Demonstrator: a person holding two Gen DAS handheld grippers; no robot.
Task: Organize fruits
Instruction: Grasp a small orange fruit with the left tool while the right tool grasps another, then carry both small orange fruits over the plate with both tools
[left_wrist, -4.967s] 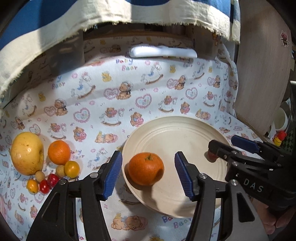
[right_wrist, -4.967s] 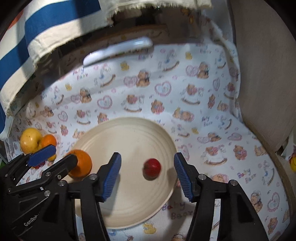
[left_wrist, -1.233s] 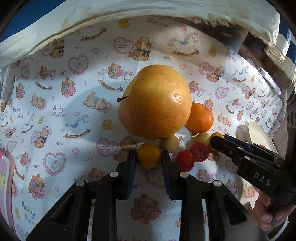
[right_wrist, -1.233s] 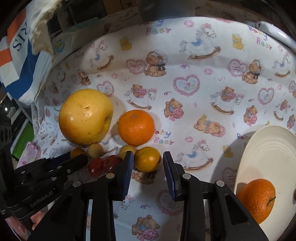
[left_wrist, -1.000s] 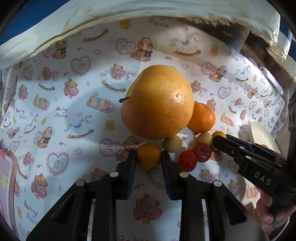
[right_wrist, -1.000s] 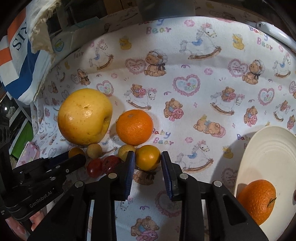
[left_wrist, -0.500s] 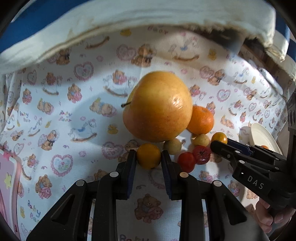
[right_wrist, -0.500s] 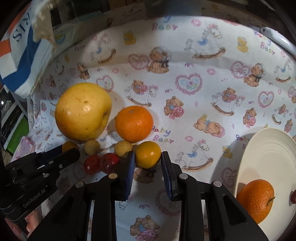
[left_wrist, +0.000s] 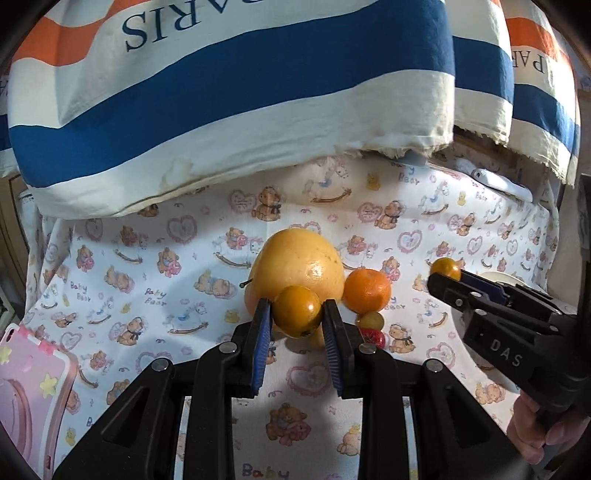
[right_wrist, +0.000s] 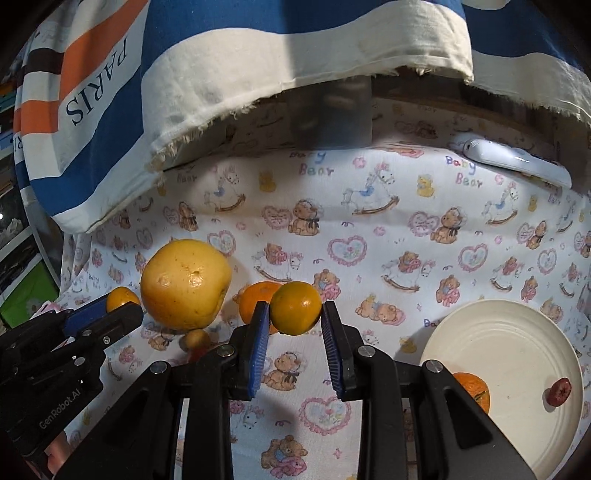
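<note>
My left gripper (left_wrist: 297, 314) is shut on a small orange-yellow fruit (left_wrist: 297, 311) and holds it above the cloth. My right gripper (right_wrist: 294, 315) is shut on a second small orange-yellow fruit (right_wrist: 295, 308), also lifted; it shows in the left wrist view (left_wrist: 446, 267) too. On the cloth lie a big yellow pear (left_wrist: 299, 264) (right_wrist: 184, 282), a tangerine (left_wrist: 366, 290) (right_wrist: 255, 297), a small yellowish fruit (left_wrist: 371, 320) and a red one (left_wrist: 375, 336). The cream plate (right_wrist: 517, 332) at the right holds a tangerine (right_wrist: 474, 391) and a small red fruit (right_wrist: 558, 391).
A striped "PARIS" fabric (left_wrist: 258, 92) hangs low over the back of the bear-print cloth (right_wrist: 369, 240). A white remote-like object (right_wrist: 517, 162) lies at the back right. A pink item (left_wrist: 26, 387) lies at the left edge.
Both grippers have lifted their small fruits off the cloth and tilted up, so the hanging fabric now fills the top of both views. The remaining fruits stayed put.
</note>
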